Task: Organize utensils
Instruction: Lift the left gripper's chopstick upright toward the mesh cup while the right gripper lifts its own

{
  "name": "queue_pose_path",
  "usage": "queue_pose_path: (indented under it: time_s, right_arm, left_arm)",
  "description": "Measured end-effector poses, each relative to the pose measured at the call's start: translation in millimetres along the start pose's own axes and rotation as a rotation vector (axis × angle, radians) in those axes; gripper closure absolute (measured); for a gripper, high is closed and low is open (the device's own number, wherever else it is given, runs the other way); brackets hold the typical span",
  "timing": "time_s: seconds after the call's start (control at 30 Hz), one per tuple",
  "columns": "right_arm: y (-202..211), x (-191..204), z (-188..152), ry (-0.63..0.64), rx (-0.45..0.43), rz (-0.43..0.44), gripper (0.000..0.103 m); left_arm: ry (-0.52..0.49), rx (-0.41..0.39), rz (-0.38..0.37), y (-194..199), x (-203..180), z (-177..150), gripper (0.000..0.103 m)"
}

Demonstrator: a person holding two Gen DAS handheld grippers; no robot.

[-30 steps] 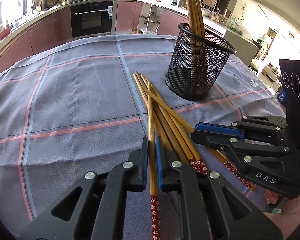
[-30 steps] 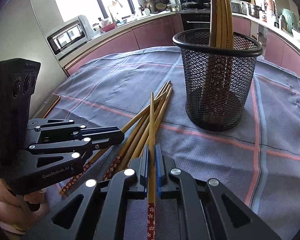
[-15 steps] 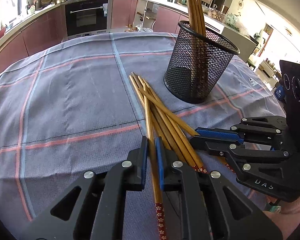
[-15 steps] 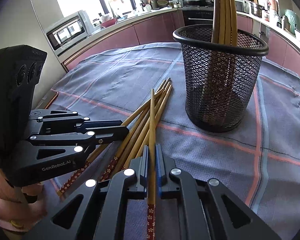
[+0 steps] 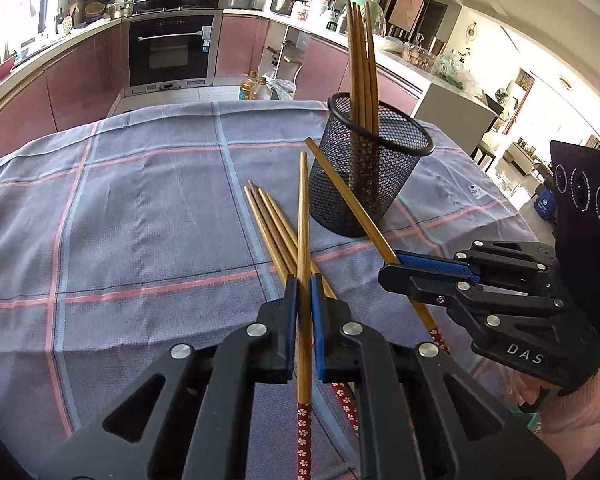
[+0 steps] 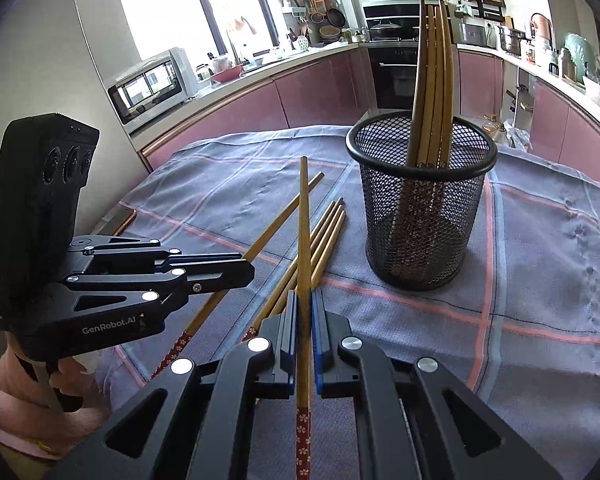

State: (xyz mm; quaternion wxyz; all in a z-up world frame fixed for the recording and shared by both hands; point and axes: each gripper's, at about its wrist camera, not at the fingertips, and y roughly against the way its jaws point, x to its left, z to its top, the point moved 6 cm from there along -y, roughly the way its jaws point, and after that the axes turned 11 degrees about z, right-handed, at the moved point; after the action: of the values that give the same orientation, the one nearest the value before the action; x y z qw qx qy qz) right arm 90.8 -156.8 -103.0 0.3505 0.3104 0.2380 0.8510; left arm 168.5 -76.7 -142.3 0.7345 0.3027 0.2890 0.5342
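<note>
In the left wrist view, nearest the lens, the left gripper [image 5: 303, 292] was clamped on a single chopstick [image 5: 302, 216], whose red flowered end ran back between the arms. To the right, the right gripper [image 5: 388, 270] pinched a second chopstick [image 5: 348, 200] that slanted up across the front of the mesh cup [image 5: 370, 168]. A person's hand [image 5: 572, 412] showed beneath it.

The right wrist view alone showed the right gripper's blue pads [image 6: 320, 316] pressed on that second chopstick, and the left gripper's side lettering at the left. Just beyond both tongs, four loose chopsticks [image 5: 272, 228] lay together on the checked tablecloth [image 5: 140, 220]. Farther off stood the cup, holding upright chopsticks [image 6: 430, 84]. Only the right view showed a toaster oven [image 6: 152, 84] at the far left; the left view showed the built-in oven [image 5: 172, 52].
</note>
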Motion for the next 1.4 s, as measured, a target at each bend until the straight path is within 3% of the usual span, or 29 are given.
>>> queue_pose_path:
  time_s: [0.73, 1.4]
  right_arm:
    - [50.9, -2.7, 28.1, 0.001, -0.160, -0.011, 0.097]
    - [82.5, -6.0, 56.0, 0.038, -0.243, -0.037, 0.097]
  left_arm:
    - [0.021, -0.129, -0.145, 73.3, -7.7, 25.8, 0.096]
    - [0.050, -0.192, -0.179, 79.2, -14.9, 56.2, 0.096]
